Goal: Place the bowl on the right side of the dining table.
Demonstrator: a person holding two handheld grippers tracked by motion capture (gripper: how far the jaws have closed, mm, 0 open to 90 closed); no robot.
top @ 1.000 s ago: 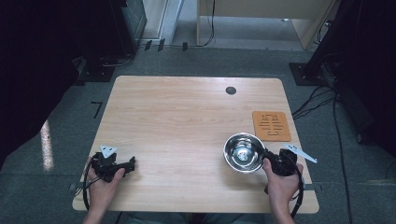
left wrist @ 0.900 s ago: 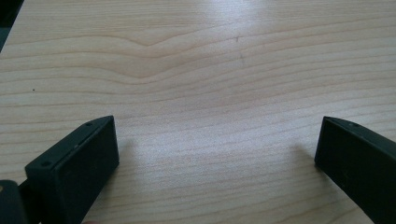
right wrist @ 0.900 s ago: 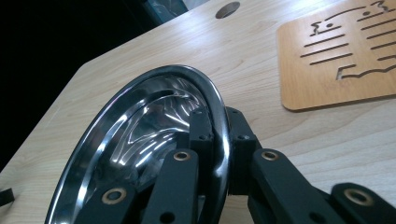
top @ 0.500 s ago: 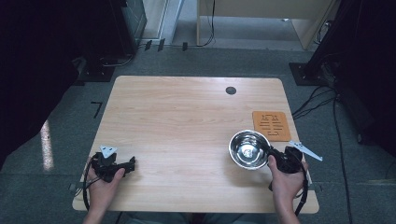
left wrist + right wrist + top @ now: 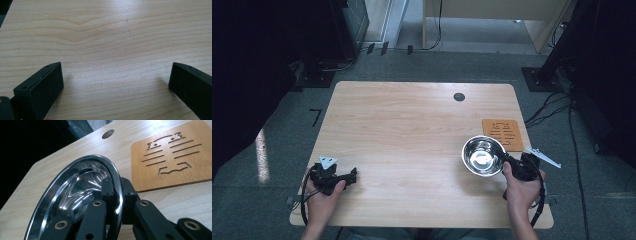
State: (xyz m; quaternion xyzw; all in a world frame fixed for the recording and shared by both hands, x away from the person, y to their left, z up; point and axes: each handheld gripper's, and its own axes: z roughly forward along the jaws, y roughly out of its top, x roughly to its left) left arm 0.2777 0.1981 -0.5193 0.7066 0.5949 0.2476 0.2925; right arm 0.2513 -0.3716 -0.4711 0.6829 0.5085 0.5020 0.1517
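Observation:
A shiny steel bowl (image 5: 482, 155) hangs tilted just above the table's right side, beside a square bamboo trivet (image 5: 502, 134). My right gripper (image 5: 508, 161) is shut on the bowl's rim; in the right gripper view the rim (image 5: 117, 192) runs between the two black jaws, with the trivet (image 5: 172, 157) to the right. My left gripper (image 5: 348, 175) rests at the table's front left, held by a hand. Its jaws stand wide apart over bare wood (image 5: 115, 75) with nothing between them.
The light wooden table (image 5: 412, 130) has a round cable hole (image 5: 459, 97) near its far edge. Cables and dark equipment stands lie on the grey floor to the right and behind the table.
The right gripper has carried the bowl a little to the right and forward, closer to the trivet. The left gripper has not moved.

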